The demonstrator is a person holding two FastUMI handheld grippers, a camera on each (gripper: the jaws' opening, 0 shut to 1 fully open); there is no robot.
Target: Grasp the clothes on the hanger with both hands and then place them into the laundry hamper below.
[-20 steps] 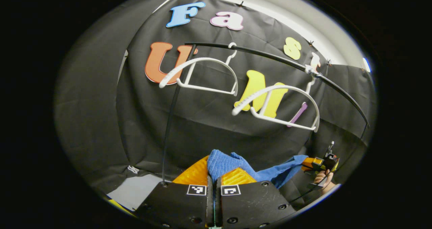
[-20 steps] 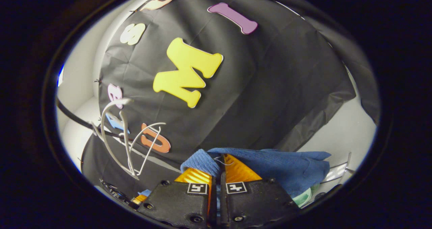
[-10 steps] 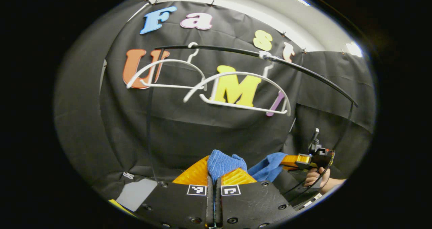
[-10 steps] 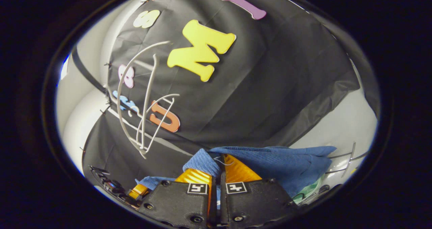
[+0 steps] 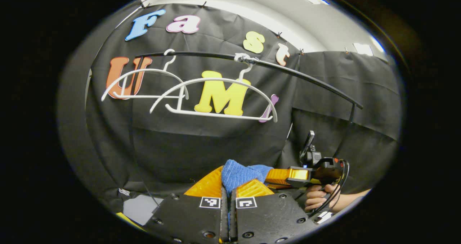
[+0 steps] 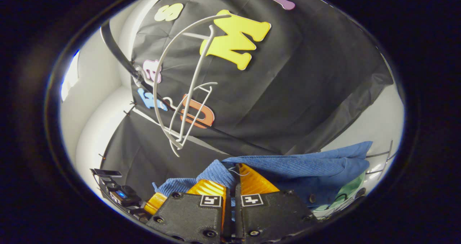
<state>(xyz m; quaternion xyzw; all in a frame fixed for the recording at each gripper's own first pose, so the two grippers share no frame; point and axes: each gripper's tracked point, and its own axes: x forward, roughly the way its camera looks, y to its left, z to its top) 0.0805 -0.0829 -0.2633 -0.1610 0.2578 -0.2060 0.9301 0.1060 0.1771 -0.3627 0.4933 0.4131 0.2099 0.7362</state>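
In the left gripper view, the left gripper (image 5: 229, 186) was seen at the bottom with its 2 orange fingers (image 5: 205, 184) pressed nearly together on a bunched fold of the blue garment (image 5: 237, 174), which rose just above the fingertips. Just beyond, to the right, the right gripper (image 5: 284, 176) was seen side-on, held by a hand (image 5: 318, 198), its orange fingers reaching toward the same blue cloth; how far they were parted could not be told from that angle. In the right gripper view, the right gripper (image 6: 232, 186) was seen with both ribbed orange fingers (image 6: 252, 183) closed to a narrow slit on a fold of the blue garment (image 6: 309, 170), and the rest of the fabric was draped away to the right. At the lower right edge of that view, thin wire bars (image 6: 381, 157) and a pale green item (image 6: 347, 191) were visible beside the cloth, though they could not be identified with certainty. Farther back, 2 bare white hangers (image 5: 212, 96) were hung from a black rail (image 5: 288, 71), well above the garment and clear of it. The hangers (image 6: 180, 93) were seen tilted in the right gripper view.
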